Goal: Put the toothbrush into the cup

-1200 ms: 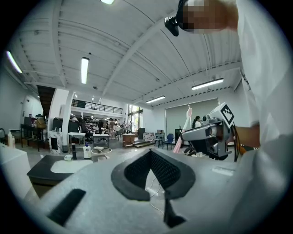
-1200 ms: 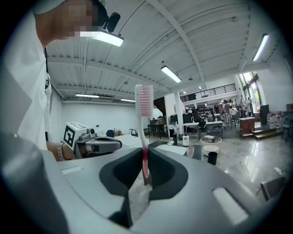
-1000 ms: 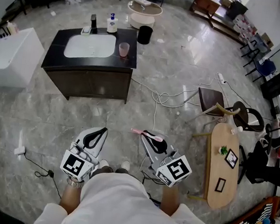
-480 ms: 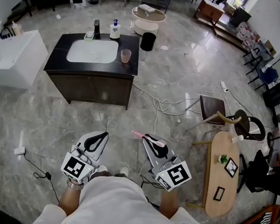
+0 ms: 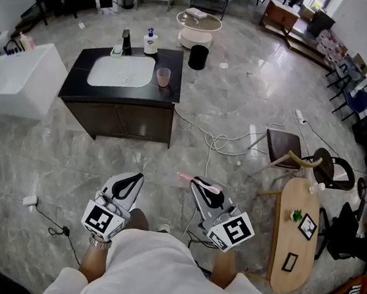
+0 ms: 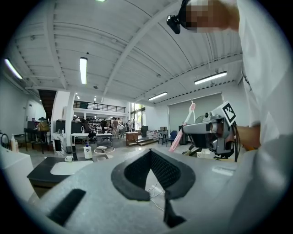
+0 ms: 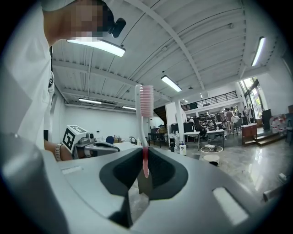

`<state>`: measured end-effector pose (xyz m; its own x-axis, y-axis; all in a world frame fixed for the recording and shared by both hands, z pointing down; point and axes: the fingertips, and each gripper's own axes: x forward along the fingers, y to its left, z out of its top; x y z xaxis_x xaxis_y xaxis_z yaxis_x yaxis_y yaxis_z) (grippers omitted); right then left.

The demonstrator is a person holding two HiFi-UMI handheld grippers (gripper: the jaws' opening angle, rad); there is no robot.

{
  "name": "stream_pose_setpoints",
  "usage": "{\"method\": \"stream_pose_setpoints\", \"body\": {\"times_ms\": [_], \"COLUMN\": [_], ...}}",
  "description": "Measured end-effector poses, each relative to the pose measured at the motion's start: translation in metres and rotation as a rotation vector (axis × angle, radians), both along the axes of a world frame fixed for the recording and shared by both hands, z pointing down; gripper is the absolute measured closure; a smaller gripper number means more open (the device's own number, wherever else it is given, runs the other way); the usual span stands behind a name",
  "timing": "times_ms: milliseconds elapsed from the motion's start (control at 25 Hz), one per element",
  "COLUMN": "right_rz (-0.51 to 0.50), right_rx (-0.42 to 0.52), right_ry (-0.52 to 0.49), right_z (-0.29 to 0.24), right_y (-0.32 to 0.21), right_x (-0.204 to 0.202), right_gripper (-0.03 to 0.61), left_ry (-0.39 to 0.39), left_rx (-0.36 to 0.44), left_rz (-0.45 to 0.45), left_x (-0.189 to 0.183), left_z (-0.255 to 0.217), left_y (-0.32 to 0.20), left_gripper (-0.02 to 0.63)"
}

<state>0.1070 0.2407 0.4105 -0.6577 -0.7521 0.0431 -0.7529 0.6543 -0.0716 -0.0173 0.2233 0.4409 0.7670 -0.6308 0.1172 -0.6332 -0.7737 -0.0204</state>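
Note:
A pink toothbrush (image 5: 195, 181) is clamped in my right gripper (image 5: 197, 182), low in the head view, and sticks out to the left. In the right gripper view the toothbrush (image 7: 145, 119) stands upright between the shut jaws, bristles on top. My left gripper (image 5: 135, 178) hangs beside it, shut with nothing in it; its jaws (image 6: 150, 153) meet in the left gripper view. A pink cup (image 5: 163, 77) stands on the black counter (image 5: 169, 88) to the right of the white sink basin (image 5: 120, 70), far ahead of both grippers.
A soap bottle (image 5: 151, 42) and a black faucet (image 5: 127, 40) stand behind the basin. A white box (image 5: 18, 80) sits left of the cabinet. Cables (image 5: 220, 140), a chair (image 5: 281, 147) and a wooden table (image 5: 295, 233) lie to the right. A black bin (image 5: 197, 56) is beyond the counter.
The sink cabinet has shifted slightly lower and rightwards in the head view as the person walks toward it. Both grippers keep their pose, the toothbrush still held.

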Motion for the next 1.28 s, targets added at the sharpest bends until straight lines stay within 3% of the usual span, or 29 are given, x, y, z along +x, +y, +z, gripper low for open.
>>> {"method": "stream_pose_setpoints", "body": {"times_ms": [320,600,1040,1280], "right_rz": [0.018,0.048,0.096,0.108], "right_rx": [-0.004,-0.044,-0.094,-0.099], "right_ry": [-0.009,0.007,0.035,0.046], "right_z": [0.006,0.019,0.016,0.007], "right_y": [-0.05,-0.133,-0.325,-0.397], "right_x": [0.018,0.009,-0.049,-0.075], "right_gripper": [0.529,0.531,0.531,0.529], "left_ry": [0.008,0.049,0.045,0.062], "left_rx": [-0.005,-0.028,-0.079,-0.073], "left_rz": [0.01,0.044,0.077,0.086], "left_x": [0.016,0.013,-0.047,-0.072], "left_z": [0.006,0.015,0.023,0.016], "left_y": [-0.054,-0.142,-0.337,-0.413], "left_gripper": [0.617,0.617,0.618,0.617]}}
